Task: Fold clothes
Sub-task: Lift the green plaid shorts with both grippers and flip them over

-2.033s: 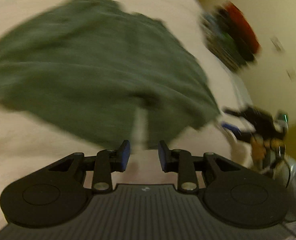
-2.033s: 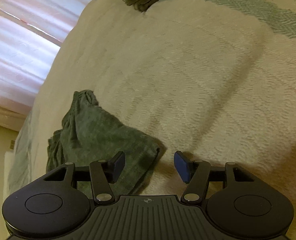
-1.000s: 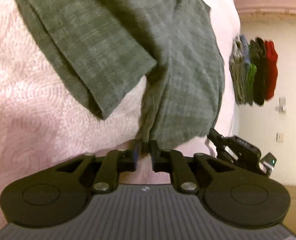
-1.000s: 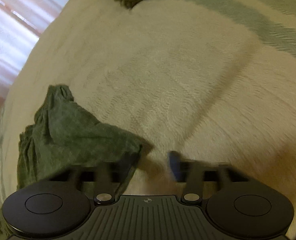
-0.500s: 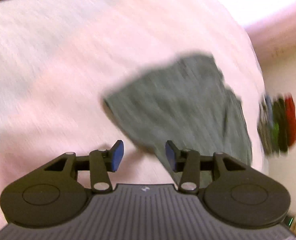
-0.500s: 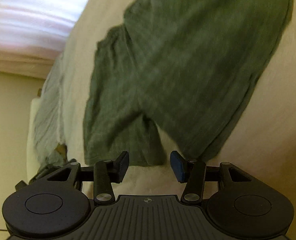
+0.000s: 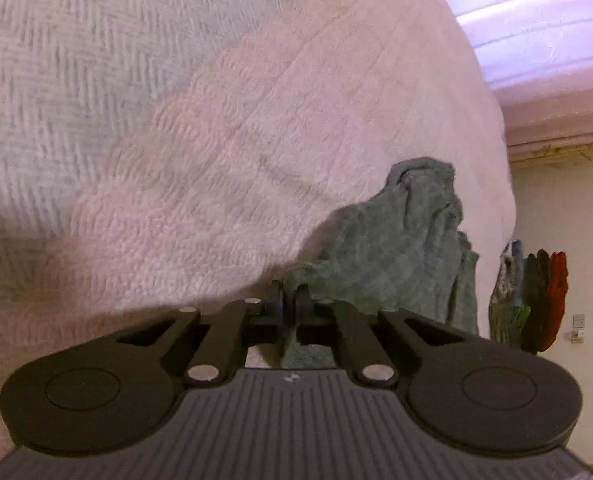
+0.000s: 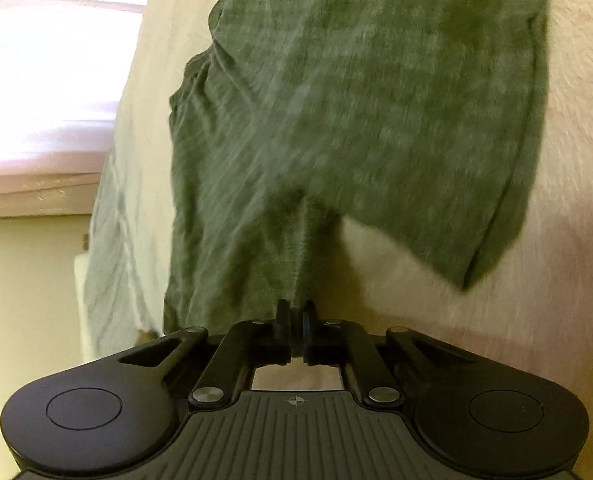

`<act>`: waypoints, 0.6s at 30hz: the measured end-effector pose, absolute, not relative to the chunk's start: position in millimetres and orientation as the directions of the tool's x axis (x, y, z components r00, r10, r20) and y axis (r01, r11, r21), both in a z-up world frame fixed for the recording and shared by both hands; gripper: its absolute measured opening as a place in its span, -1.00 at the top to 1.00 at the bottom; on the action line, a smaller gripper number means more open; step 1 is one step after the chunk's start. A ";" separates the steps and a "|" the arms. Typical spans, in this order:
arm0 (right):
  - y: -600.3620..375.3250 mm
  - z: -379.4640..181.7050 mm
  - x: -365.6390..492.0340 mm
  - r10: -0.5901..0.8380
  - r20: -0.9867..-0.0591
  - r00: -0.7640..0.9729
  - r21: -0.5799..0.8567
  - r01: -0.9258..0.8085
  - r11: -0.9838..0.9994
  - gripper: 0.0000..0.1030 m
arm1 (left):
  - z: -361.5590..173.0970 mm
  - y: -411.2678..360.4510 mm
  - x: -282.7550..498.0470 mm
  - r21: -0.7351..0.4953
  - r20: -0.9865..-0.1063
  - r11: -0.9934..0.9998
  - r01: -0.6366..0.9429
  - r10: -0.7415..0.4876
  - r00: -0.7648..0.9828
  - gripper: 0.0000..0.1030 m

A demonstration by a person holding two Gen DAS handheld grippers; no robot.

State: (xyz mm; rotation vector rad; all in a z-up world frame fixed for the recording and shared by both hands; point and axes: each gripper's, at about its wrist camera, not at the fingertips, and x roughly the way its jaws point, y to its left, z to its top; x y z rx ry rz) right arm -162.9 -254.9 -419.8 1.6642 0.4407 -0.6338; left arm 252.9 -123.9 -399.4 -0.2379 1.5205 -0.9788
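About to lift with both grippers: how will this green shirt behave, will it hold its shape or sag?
Likely floppy: the green shirt bunches into folds where the right gripper pinches it. It will probably sag between grips; near the left gripper it lies crumpled on the bedspread. It looks thin, so probably light, and unlikely to slip from shut jaws.

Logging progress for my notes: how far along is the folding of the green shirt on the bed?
Done: both tongs have a grip; the left tongs and right tongs are each shut on the heathered green cotton shirt. In hand: it is bunched in the left view and spread, blurred, in the right. Left: no neat fold shows yet on the cream textured bedspread.
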 end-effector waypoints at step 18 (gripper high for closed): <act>-270.1 -370.1 -155.8 -0.077 -0.887 0.456 0.446 0.888 0.113 0.05 | -371.3 -125.3 234.6 -0.377 -0.853 0.578 0.724 -0.521 -0.029 0.58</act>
